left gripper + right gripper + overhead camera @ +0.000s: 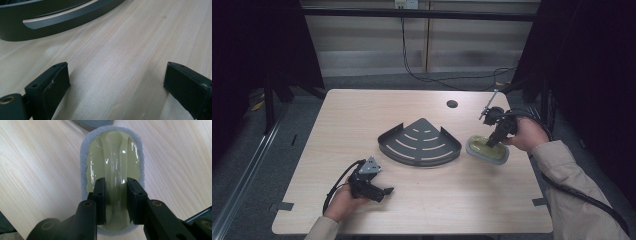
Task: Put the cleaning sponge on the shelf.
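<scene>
A scrubbing pad (482,153) with a grey fibre rim and a glossy yellow-green plastic grip (112,152) is low at the table's right side, just right of the shelf. My right gripper (493,142) comes down on it from above. In the right gripper view its jaws (116,195) are shut on the raised ridge of the grip. Whether the pad touches the wood I cannot tell. My left gripper (387,191) lies near the front left, held by a hand. Its jaws (117,72) stand wide open over bare wood with nothing between them.
A dark grey quarter-round corner shelf (419,142) with slotted floor and low wall sits mid-table; its curved wall (50,22) lies just beyond my left jaws. A round hole (452,104) is in the tabletop at the back. Cables hang behind the table.
</scene>
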Demonstrator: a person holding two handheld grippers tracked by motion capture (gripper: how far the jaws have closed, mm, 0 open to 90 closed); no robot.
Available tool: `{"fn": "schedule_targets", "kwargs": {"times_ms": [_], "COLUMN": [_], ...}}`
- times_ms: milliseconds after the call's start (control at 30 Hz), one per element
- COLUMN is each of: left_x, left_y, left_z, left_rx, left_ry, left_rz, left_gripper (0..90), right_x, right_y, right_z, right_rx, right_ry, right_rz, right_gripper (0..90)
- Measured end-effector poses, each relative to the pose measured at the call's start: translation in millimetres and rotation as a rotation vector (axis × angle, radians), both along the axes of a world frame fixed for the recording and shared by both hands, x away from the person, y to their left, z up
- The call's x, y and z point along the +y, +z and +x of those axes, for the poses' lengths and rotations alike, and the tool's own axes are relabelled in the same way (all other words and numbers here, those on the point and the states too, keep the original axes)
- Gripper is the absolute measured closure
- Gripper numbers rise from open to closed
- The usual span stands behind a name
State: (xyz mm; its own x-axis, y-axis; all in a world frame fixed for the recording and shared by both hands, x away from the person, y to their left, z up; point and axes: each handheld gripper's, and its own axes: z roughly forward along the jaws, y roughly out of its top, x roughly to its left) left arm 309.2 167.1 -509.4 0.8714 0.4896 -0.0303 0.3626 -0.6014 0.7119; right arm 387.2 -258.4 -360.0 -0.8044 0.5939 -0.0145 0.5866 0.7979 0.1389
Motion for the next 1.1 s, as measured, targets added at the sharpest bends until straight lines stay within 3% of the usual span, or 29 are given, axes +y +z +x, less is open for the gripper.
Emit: {"fn": "schedule_targets", "kwargs": {"times_ms": [567,1100], "left_x": [-0.1,-0.1], "left_y": [0.0,0.0], "left_z": [0.0,0.1], "left_rx": [-0.001,-0.001], "left_ry": [-0.001,-0.001], "left_rz": [-0.001,-0.001], "left_gripper": [6.0,5.9], "right_x": [22.1,47.0], "right_y": [24.1,28.6], "right_z": [8.5,20.9], "right_rx": [-0.013,-0.002], "right_ry": [-0.045,-0.084], "right_rz": [0.013,0.04], "right_gripper": [71.7,71.6]}}
